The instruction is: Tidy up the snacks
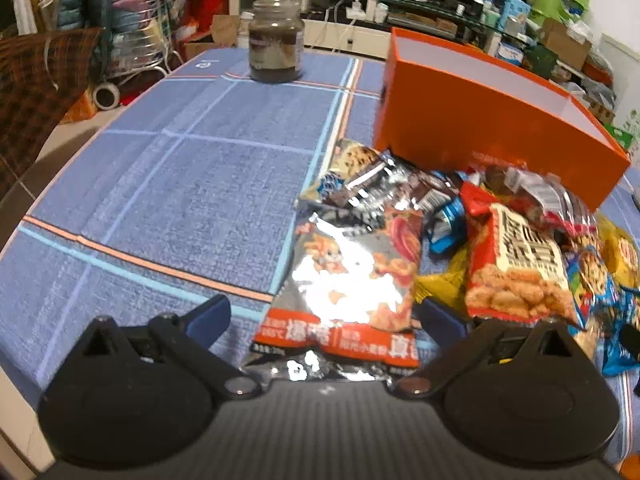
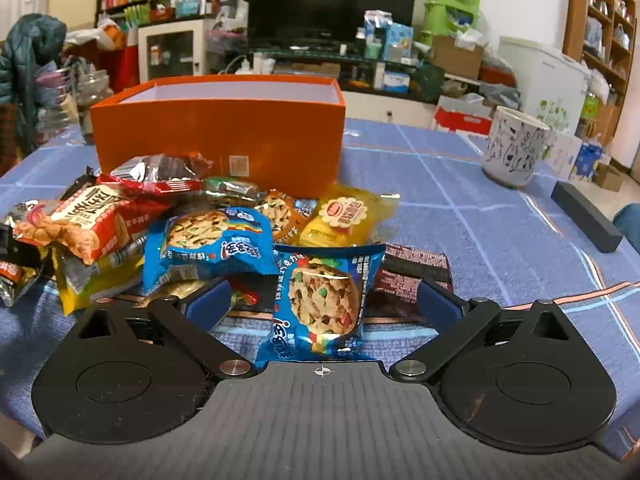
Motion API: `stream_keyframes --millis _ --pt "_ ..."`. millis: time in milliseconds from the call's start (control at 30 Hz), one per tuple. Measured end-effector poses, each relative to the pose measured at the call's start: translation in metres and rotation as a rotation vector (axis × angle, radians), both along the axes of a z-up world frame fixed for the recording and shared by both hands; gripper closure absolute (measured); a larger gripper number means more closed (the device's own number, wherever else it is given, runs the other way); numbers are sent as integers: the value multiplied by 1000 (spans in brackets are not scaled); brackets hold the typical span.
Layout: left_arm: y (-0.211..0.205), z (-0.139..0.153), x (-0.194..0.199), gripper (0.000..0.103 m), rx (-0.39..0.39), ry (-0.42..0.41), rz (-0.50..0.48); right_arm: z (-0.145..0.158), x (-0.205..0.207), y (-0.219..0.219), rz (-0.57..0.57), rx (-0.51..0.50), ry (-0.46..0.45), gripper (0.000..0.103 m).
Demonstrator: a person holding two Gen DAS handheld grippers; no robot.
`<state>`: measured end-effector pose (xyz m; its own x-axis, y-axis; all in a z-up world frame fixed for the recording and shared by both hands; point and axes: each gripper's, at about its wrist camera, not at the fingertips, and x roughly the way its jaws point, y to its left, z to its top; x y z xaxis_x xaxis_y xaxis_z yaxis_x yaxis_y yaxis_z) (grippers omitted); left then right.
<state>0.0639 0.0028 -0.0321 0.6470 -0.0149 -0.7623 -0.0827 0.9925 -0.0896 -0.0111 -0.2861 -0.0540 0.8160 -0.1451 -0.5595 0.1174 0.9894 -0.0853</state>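
A pile of snack packets lies on the blue plaid tablecloth in front of an open orange box (image 1: pixel 480 120), which also shows in the right wrist view (image 2: pixel 218 136). My left gripper (image 1: pixel 326 316) is open, its jaws either side of a silver and red snack bag (image 1: pixel 352 280) lying flat on the table. My right gripper (image 2: pixel 324 300) is open around a blue cookie packet (image 2: pixel 324 300) that lies between its jaws. A red and white snack bag (image 1: pixel 516 264) and another blue cookie packet (image 2: pixel 212 244) lie in the pile.
A glass jar (image 1: pixel 276 38) stands at the table's far edge. A white patterned mug (image 2: pixel 514 146) and a black bar (image 2: pixel 588 216) sit on the right of the table. A yellow packet (image 2: pixel 344 216) lies by the box. Cluttered furniture lies beyond.
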Motion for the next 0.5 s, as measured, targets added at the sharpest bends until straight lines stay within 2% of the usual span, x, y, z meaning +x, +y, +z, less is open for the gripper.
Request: stream_keyframes --millis 300,500 --pt "-8 -9 13 4 -9 8 -22 -7 7 0 23 41 42 12" --pt "-12 -14 14 4 30 18 -4 -17 19 -5 12 91 101 23"
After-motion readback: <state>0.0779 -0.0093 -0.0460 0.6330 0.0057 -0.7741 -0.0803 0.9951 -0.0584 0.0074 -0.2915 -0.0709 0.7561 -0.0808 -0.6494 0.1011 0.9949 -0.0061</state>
